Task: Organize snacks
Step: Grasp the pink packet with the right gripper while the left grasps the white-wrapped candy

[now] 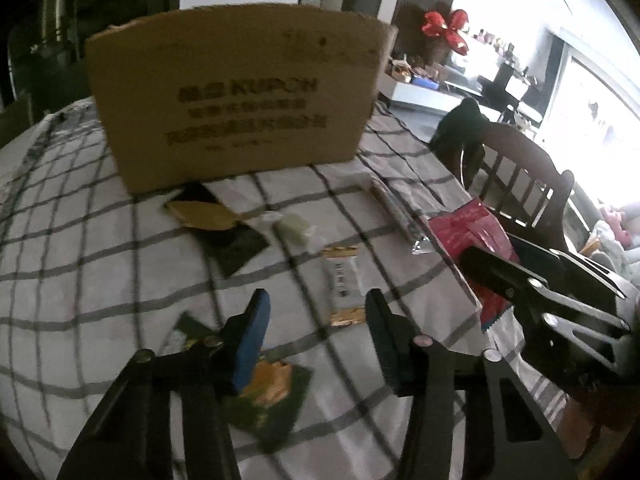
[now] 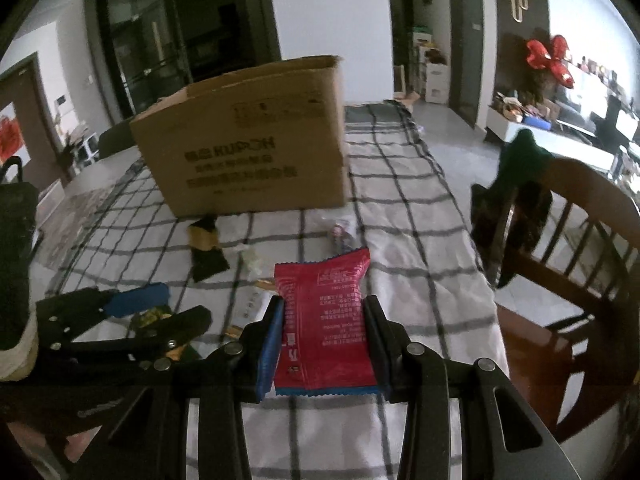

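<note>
Meanwhile the right gripper (image 2: 324, 334) pinches a red snack packet (image 2: 320, 320) by its two sides, the packet standing up between the blue pads above the checked tablecloth (image 2: 400, 208). The left gripper (image 1: 316, 340) hangs over the cloth with its jaws apart and nothing between them; a green and yellow packet (image 1: 272, 396) lies on the cloth just beneath its left finger. Further off lie a white sachet with gold ends (image 1: 342, 284), a small pale wrapped sweet (image 1: 292, 226), a black and gold packet (image 1: 216, 220) and a long clear-wrapped stick (image 1: 396, 210). Behind them stands an open cardboard box (image 1: 236, 92) (its printed side faces both cameras). A wooden chair (image 2: 568, 264) stands just beside the table's right edge.
</note>
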A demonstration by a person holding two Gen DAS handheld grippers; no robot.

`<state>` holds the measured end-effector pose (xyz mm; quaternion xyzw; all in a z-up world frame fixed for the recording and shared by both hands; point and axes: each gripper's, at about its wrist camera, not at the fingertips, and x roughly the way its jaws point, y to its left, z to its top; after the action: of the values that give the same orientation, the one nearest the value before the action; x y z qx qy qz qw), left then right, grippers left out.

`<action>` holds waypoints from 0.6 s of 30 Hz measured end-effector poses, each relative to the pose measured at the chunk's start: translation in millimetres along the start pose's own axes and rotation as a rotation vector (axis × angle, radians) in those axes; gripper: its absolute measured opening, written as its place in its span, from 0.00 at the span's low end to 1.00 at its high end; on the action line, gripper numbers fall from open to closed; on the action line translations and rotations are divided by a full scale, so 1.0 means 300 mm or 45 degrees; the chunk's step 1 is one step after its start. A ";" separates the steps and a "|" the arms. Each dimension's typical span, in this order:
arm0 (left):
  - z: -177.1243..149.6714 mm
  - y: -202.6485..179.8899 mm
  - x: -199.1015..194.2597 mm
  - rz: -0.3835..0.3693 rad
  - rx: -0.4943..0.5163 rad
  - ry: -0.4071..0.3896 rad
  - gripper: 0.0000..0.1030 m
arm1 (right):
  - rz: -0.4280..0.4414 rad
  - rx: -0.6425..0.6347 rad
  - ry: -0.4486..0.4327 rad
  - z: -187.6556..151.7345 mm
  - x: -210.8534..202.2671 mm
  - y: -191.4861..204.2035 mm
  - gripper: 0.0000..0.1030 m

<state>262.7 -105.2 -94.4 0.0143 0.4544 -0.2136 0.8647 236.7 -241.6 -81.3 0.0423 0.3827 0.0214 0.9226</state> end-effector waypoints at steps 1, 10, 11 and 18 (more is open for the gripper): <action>0.005 -0.009 0.012 -0.001 0.006 0.007 0.42 | -0.011 0.006 -0.003 -0.004 -0.001 -0.008 0.39; 0.026 -0.068 0.076 0.024 0.058 0.026 0.28 | -0.025 0.053 -0.010 -0.025 -0.003 -0.064 0.39; 0.027 -0.070 0.081 0.028 0.057 0.030 0.27 | -0.023 0.061 -0.010 -0.023 -0.002 -0.070 0.39; 0.031 -0.079 0.096 0.054 0.066 0.035 0.21 | 0.001 0.083 -0.020 -0.022 0.010 -0.080 0.39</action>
<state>275.3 -139.0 -107.8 0.0493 0.4602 -0.2068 0.8620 234.3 -265.0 -90.3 0.0726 0.3760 0.0090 0.9237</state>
